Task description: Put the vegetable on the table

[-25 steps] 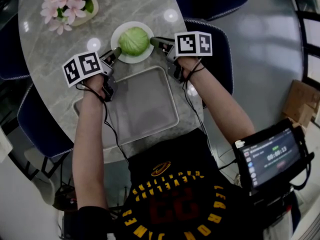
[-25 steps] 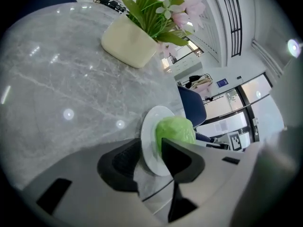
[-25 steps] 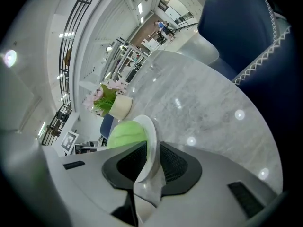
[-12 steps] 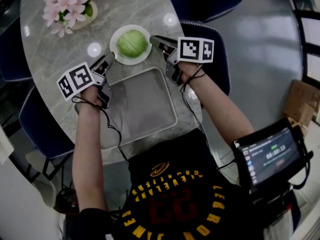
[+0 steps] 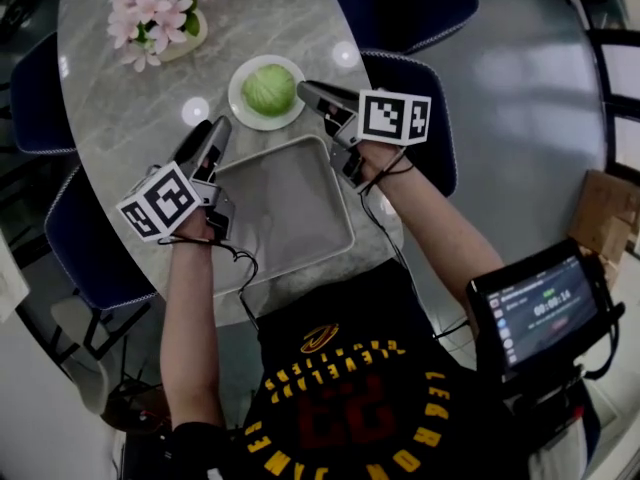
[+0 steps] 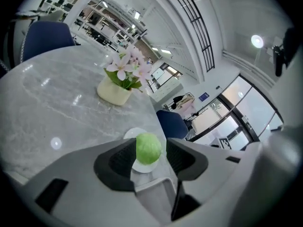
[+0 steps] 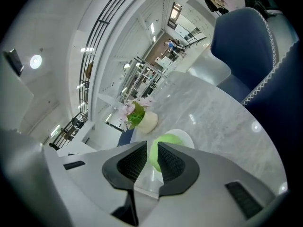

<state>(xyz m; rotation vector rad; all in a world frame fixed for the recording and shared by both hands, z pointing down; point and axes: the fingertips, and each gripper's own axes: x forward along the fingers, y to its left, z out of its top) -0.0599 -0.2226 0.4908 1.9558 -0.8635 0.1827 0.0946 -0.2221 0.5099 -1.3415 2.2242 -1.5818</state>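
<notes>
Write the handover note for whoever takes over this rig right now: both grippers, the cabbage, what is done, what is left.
Left gripper: jaws wide open, empty, by the far left corner of the grey tray, short of the plate.
Right gripper: jaws narrowly apart, nothing between them, tips just right of the plate.
Cabbage: sits on the white plate on the marble table; neither gripper touches it.
Done: the vegetable looks placed.
To do: seemingly nothing but drawing both grippers away.

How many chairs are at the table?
4: a chair at the far end, one on the right, two on the left. Others may be out of frame.
</notes>
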